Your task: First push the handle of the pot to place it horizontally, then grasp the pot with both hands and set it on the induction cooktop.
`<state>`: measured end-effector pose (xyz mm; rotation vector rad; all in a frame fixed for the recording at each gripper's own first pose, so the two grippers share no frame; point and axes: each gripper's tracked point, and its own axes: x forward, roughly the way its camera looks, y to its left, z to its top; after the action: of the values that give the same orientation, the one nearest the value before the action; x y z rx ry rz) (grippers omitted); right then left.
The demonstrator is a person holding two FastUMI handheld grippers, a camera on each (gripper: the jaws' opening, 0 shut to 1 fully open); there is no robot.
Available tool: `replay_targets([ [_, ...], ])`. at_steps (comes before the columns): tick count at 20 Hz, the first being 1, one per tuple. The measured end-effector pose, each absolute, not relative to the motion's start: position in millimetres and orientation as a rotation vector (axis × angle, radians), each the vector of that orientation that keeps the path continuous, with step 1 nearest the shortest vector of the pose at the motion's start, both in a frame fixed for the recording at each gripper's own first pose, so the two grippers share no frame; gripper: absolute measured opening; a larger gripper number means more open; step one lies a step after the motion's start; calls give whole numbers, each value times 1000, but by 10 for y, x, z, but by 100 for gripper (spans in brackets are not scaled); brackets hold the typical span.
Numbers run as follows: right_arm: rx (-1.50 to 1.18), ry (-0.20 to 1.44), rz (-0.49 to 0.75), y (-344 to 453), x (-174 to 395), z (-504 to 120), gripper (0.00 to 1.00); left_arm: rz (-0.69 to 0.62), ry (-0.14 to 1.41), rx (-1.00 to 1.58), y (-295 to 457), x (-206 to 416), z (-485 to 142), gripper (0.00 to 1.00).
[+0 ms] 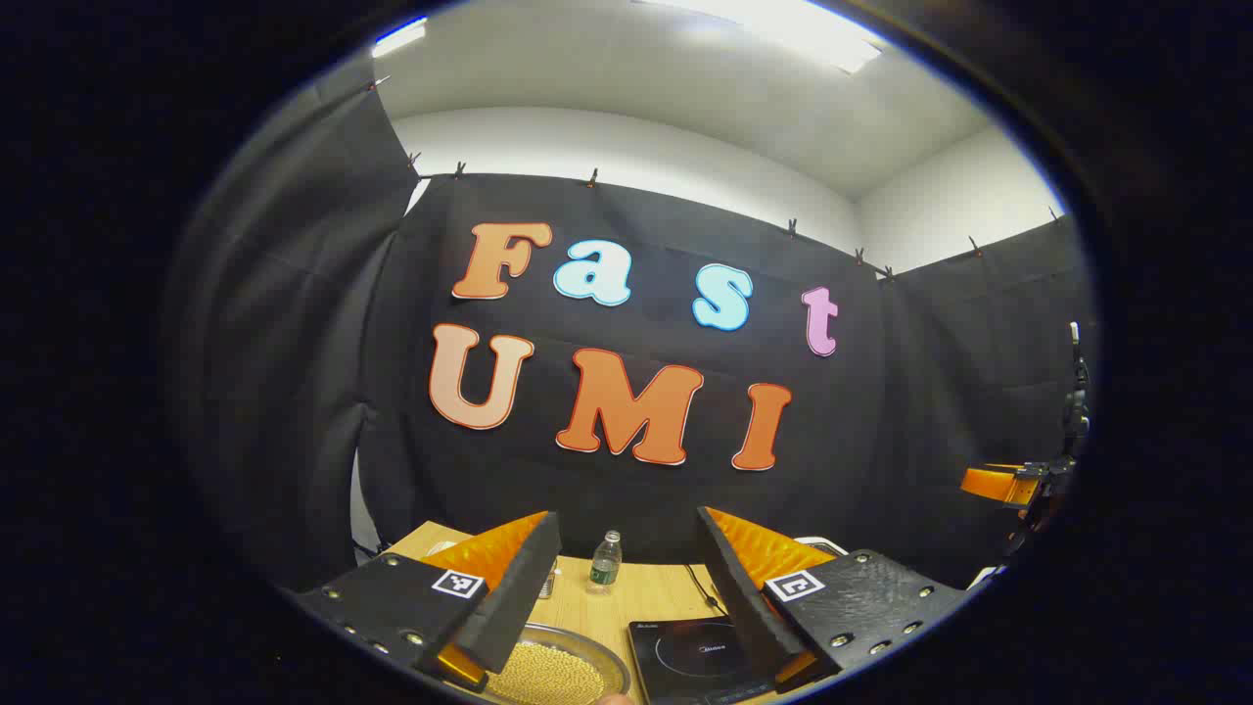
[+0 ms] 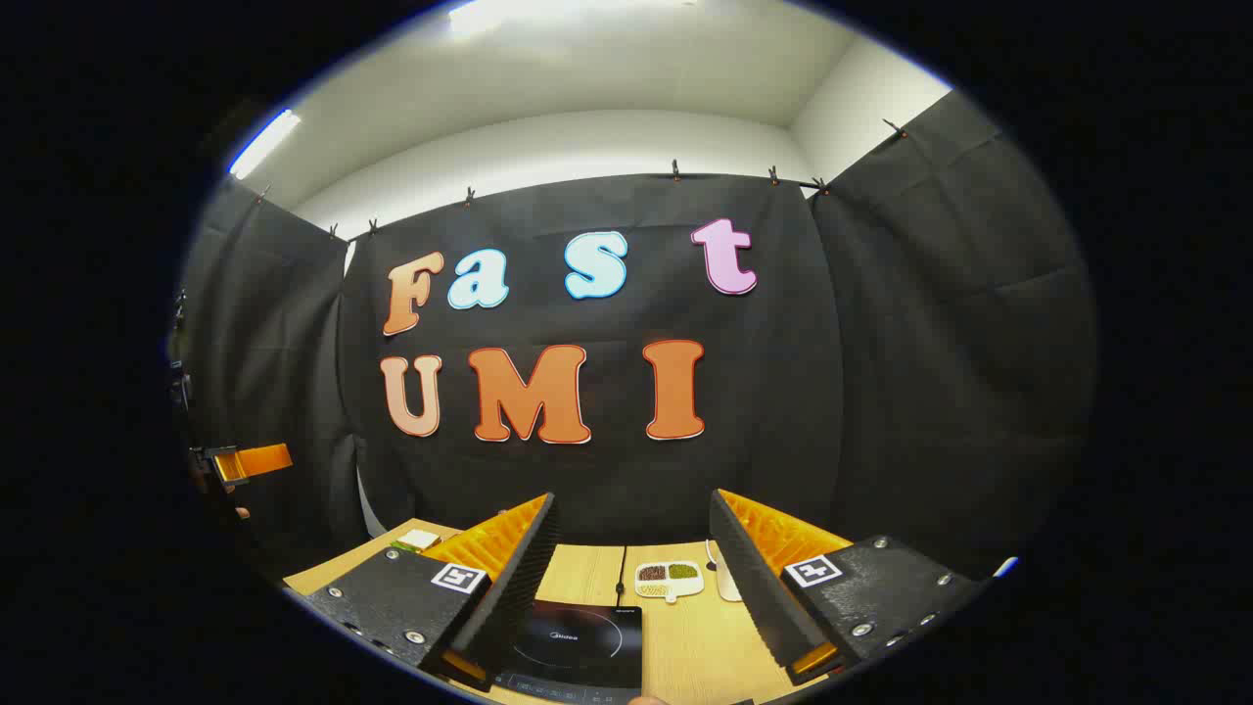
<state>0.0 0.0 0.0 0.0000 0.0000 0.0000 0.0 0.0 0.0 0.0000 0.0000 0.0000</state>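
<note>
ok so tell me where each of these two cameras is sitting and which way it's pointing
Left gripper view: rides on the left tongs, held above the table's near edge and facing the booth's back wall; its own two open fingers frame a green bottle, the induction cooktop and a dish of beads.
Right gripper view: rides on the right tongs, facing the same wall; its open fingers frame the induction cooktop and a divided snack dish.
Shared: cooktop, table, back wall; each also catches the other tongs at its edge.

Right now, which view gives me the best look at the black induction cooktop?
The right gripper view: the black induction cooktop shows its ring and front edge between the claw's fingers. In the left gripper view, the cooktop is partly hidden behind a finger.
</note>
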Motion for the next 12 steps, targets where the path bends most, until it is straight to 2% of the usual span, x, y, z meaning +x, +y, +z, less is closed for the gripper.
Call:
replay_targets([
  [12, 11, 24, 6, -19, -23, -52, 95, 20, -19, 35, -52, -16, 54, 87],
])
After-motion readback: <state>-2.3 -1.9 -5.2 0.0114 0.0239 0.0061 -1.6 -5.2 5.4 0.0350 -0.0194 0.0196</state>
